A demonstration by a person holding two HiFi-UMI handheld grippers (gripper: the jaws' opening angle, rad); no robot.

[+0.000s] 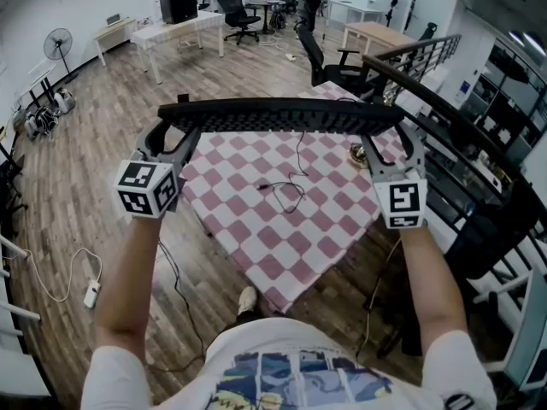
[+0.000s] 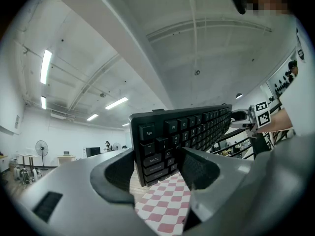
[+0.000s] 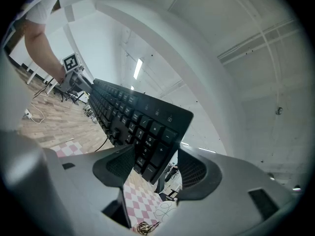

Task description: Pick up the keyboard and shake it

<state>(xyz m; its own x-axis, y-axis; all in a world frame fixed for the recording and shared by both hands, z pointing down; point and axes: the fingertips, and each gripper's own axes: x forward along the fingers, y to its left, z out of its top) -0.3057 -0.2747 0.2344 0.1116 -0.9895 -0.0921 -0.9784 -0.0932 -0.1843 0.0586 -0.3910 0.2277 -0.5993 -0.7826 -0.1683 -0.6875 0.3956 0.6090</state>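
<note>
We cannot tell what the small coiled thing [image 1: 357, 154] on the tabletop [image 1: 256, 246] is; the keyboard [image 1: 282, 115] hides a far strip of it.

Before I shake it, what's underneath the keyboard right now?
The keyboard is held in the air above a pink-and-white checkered tablecloth, where a thin black cable lies loose. The cloth's far edge is hidden behind the keyboard.
</note>
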